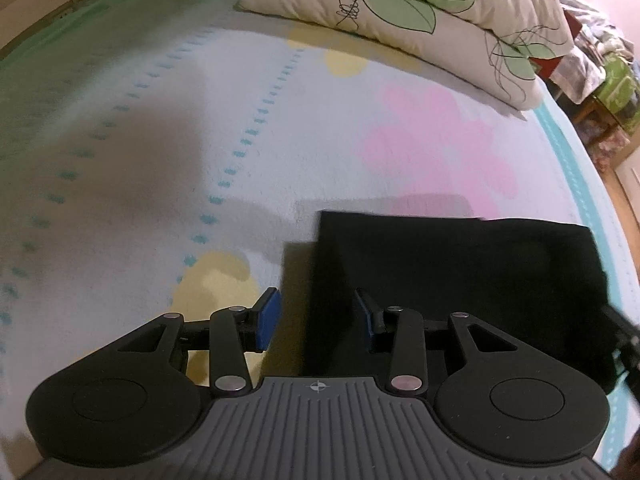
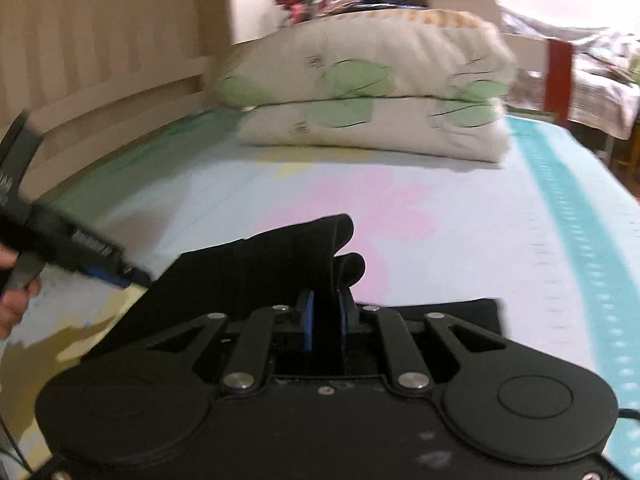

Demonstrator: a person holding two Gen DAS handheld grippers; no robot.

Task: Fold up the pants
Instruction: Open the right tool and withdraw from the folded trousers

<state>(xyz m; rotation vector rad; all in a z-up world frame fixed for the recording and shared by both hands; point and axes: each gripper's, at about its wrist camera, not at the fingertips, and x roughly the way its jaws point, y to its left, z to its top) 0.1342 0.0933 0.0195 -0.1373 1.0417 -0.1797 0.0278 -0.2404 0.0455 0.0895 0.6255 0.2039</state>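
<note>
Right hand-held gripper (image 2: 325,322) pinches a raised fold of your black cloth pants (image 2: 256,276), long axis running leftward to the left hand-held gripper (image 1: 318,320), spread, empty, beside their edge.

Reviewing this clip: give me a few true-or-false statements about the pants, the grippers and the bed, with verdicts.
1. The right gripper is pinching a raised fold of the black pants. True.
2. The left gripper is clamped on the pants. False: its jaws stand apart over the pants' edge, pressing nothing.
3. Two pillows are stacked at the far end of the bed. True.
4. The pants lie on top of the pillows. False: they lie on the sheet, well short of the pillows.
</note>
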